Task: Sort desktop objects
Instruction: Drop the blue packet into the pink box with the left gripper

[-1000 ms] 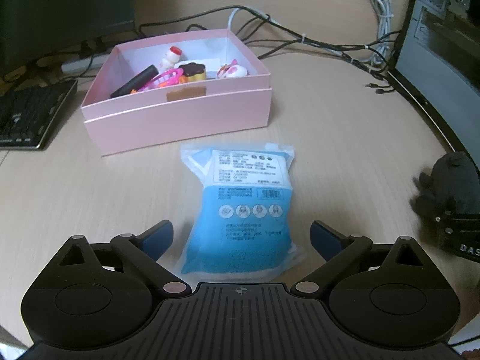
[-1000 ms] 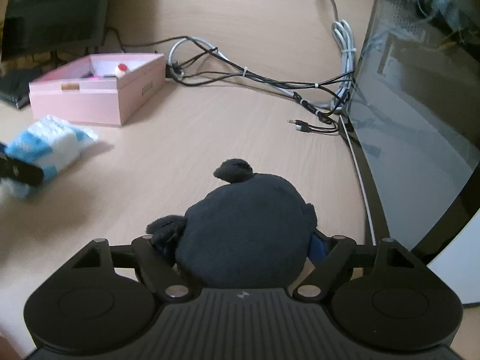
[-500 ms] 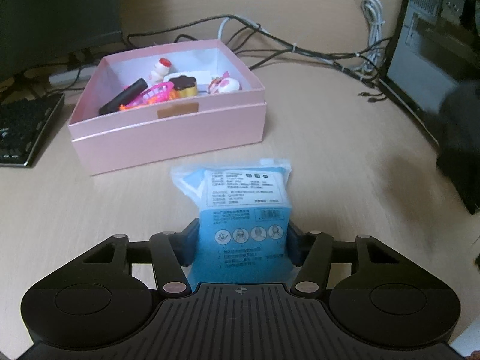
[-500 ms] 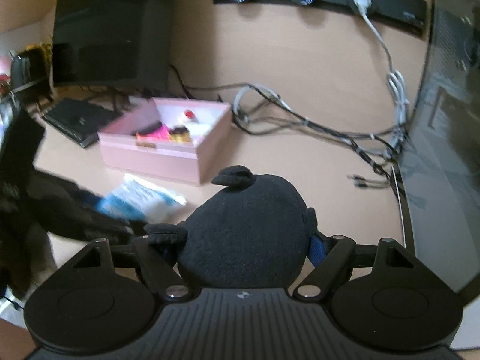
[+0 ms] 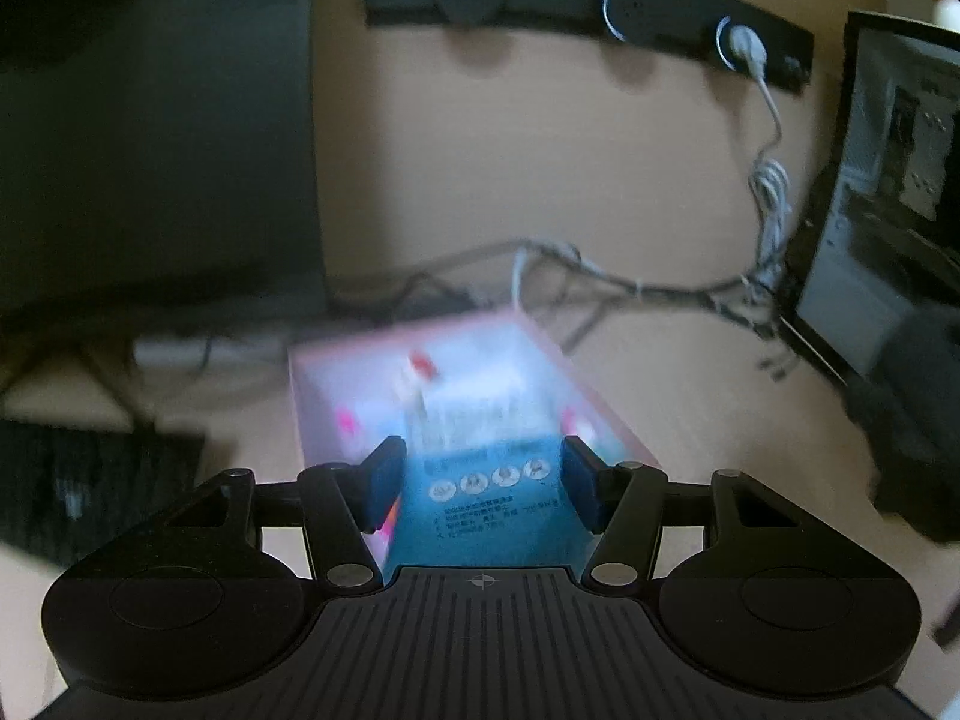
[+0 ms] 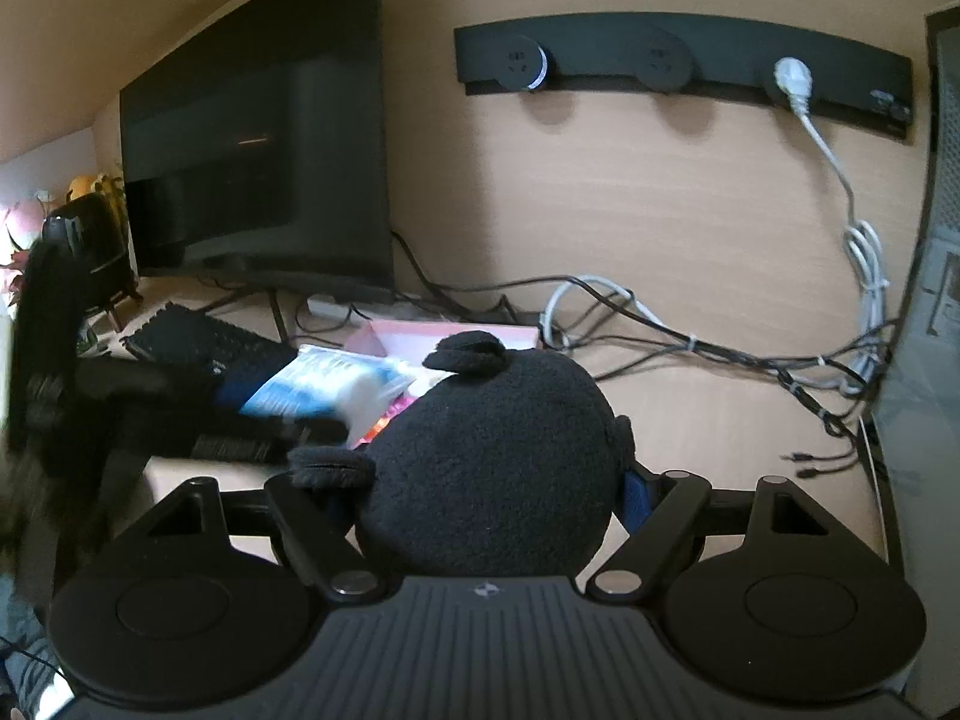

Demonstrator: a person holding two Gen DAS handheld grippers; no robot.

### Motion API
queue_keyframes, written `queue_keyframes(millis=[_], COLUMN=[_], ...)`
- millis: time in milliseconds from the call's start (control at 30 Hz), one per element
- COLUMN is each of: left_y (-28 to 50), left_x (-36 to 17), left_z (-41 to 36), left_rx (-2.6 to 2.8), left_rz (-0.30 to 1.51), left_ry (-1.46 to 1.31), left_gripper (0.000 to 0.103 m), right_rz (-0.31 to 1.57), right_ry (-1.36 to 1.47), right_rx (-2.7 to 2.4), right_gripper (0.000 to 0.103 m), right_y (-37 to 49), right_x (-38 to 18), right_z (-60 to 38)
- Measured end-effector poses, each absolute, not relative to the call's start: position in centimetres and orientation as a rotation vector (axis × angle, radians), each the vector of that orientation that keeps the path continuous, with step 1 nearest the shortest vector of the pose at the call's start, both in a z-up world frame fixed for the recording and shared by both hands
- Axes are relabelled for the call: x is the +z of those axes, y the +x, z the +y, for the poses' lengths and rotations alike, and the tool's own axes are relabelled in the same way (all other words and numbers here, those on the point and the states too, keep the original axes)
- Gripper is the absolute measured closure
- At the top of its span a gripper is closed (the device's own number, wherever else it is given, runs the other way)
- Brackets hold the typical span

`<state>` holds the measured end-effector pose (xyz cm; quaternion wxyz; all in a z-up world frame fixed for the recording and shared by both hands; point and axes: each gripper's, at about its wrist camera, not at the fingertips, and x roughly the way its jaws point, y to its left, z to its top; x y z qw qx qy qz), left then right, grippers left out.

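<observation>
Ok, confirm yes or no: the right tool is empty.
No, the right tool is clamped on a black plush toy.

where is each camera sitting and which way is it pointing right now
Left wrist: on the left hand-held gripper, looking forward along its fingers over the blue packet it grips, down at the blurred pink box, with the wall socket strip behind.
Right wrist: on the right hand-held gripper, facing the monitor and wall over the black plush toy it grips; the left hand-held gripper shows at left.
Shared: blue packet, pink box, socket strip, cables.
</observation>
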<state>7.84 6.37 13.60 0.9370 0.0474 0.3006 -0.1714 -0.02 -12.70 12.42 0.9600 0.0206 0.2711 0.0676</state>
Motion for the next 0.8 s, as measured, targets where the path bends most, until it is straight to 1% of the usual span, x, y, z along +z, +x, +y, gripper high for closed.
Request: queue_keyframes(millis=[33,67,100,167,233,267,400,533,633,733,800], left_y=[9.1,10.2,11.2,12.1,12.0,11.6,9.4,8.2,7.3,6.5,6.2], left_x=[13.6,13.5,13.2,12.4,11.6,11.3,9.8,8.7,8.6,8.7,8.6], left_z=[6.6,6.7,6.9,7.2,8.2,8.8,11.8,12.9,13.7,14.4,15.0], left_rx=[-0.356,-0.362,-0.371,-0.363,-0.371,-0.379,-0.371,-0.294,-0.298,-0.312,-0.308], left_rz=[0.600,0.598,0.600,0.608,0.630,0.642,0.701,0.802,0.854,0.861,0.860], left_ry=[0.098,0.095,0.093,0.094,0.083,0.071,0.021,-0.009,-0.041,-0.050,-0.059], left_gripper=[0.041,0.036,0.025,0.016,0.013,0.009,0.006,0.005,0.003,0.002,0.001], right_rz=[0.544,0.538,0.535,0.538,0.542,0.541,0.572,0.609,0.590,0.557,0.572], right_ry=[0.035,0.030,0.033,0.051,0.042,0.030,0.037,0.091,0.098,0.142,0.185], right_rx=[0.129,0.117,0.104,0.090,0.078,0.069,0.043,0.052,0.067,0.095,0.117], right_gripper=[0.024,0.024,0.024,0.024,0.024,0.024,0.024,0.024,0.024,0.024,0.024], right_y=[0.2,0.3,0.5,1.0,1.6,2.0,3.9,6.4,9.0,12.9,15.9], right_x=[12.5,12.7,12.8,13.0,13.1,13.1,12.6,12.4,13.9,15.8,16.3], right_z=[-12.2,-11.8,-11.4,-10.7,-9.9,-9.6,-8.7,-8.4,-8.3,-8.8,-9.2])
